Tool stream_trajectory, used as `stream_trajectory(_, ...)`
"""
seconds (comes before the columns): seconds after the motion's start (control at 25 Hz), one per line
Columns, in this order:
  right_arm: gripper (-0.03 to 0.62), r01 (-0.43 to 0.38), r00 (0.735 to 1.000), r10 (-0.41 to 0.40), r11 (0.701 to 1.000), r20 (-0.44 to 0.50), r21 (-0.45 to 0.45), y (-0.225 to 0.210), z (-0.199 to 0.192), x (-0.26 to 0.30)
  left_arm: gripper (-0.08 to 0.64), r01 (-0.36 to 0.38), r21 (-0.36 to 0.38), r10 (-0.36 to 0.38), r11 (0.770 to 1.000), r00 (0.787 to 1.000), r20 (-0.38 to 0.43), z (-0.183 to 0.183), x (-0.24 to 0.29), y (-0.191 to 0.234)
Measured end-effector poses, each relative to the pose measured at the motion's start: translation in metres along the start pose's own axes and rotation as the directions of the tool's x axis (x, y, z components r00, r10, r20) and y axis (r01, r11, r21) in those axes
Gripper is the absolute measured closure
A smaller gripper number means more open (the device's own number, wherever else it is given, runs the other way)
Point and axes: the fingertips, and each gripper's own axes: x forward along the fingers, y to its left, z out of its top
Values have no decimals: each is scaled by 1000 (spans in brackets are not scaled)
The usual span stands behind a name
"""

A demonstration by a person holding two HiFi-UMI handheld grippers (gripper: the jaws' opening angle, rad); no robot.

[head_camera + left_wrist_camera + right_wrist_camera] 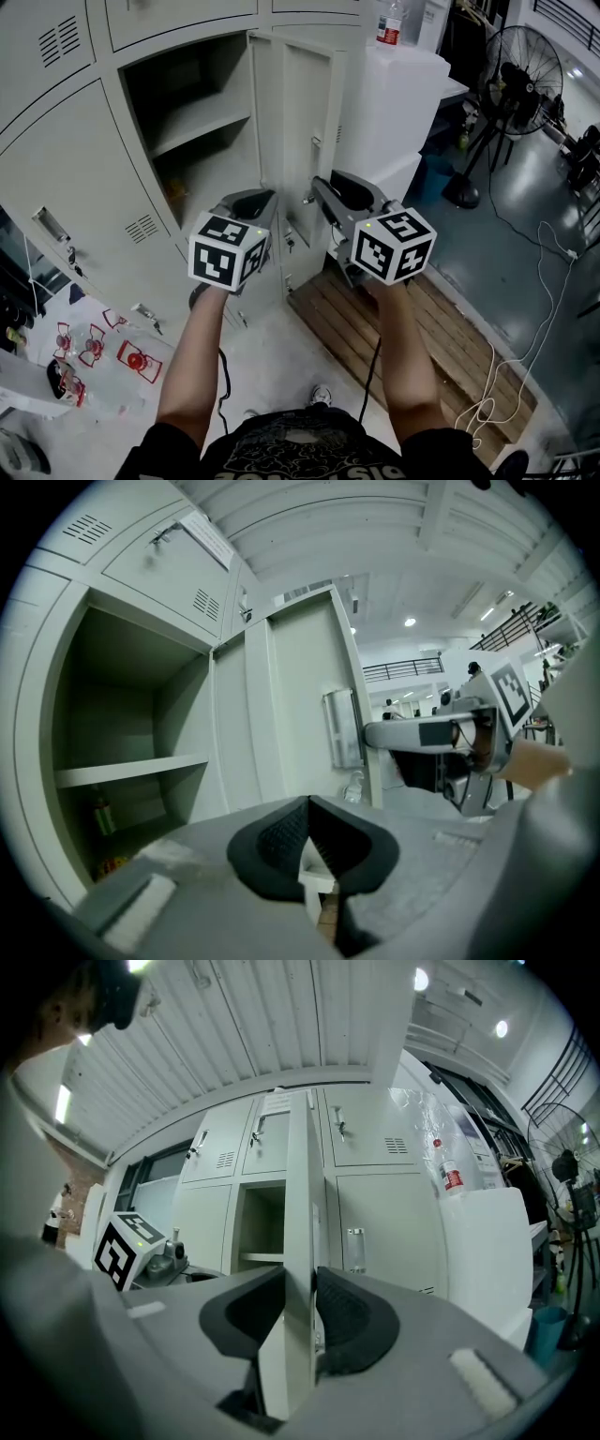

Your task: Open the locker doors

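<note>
Jaws of the right gripper (302,1279) clamp the free edge of the open locker door (307,112), beside its shelved compartment (192,112); left gripper (307,806) jaws are closed, empty. Swing along the hinge arc without twisting the thin panel

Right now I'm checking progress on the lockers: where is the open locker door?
In the head view, the open locker door stands upper centre, right of the shelved compartment, its edge clamped in the right gripper.
</note>
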Motion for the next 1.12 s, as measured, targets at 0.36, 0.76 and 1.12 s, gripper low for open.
stream_trajectory(0.36,502,19,1000,-19,1000,10,12,-41,2,-6,557,-2,-3,2,1000,1000,0,6,31,-16)
stream_trajectory(0.76,503,-15,1000,15,1000,21,11,-78,2,-6,557,-37,-13,38,999,999,32,24,61,-29)
stream_trajectory(1.12,503,-40,999,40,999,10,5,-96,3,-3,557,-100,-25,100,995,995,9,21,67,-32)
